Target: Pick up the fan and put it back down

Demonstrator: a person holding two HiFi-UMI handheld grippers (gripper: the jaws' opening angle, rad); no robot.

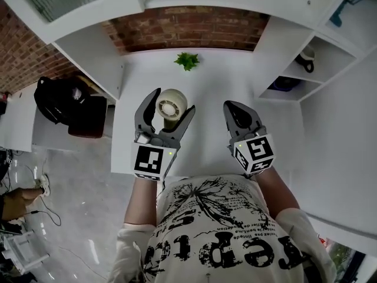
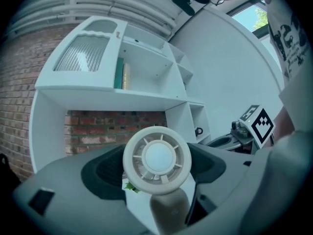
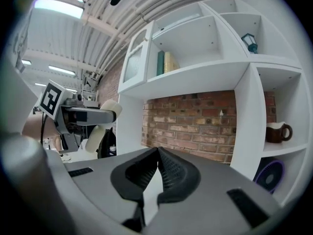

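Observation:
A cream hand fan (image 1: pixel 171 106) with a round grille head and a thick stem stands upright on the white table (image 1: pixel 212 81). My left gripper (image 1: pixel 172 101) is open, its jaws on either side of the fan. In the left gripper view the fan (image 2: pixel 156 159) fills the space in my left gripper (image 2: pixel 156 168), with a gap showing on each side of the stem. To the right, my right gripper (image 1: pixel 238 107) is shut and holds nothing. In the right gripper view, the right gripper (image 3: pixel 157 153) has its pads meeting, and the fan (image 3: pixel 100 126) shows at the far left.
A small green plant (image 1: pixel 187 60) sits at the back of the table by the brick wall. White shelves on the right hold a mug (image 3: pixel 278 131) and a purple round item (image 3: pixel 270 176). A black bag (image 1: pixel 70 105) lies left of the table.

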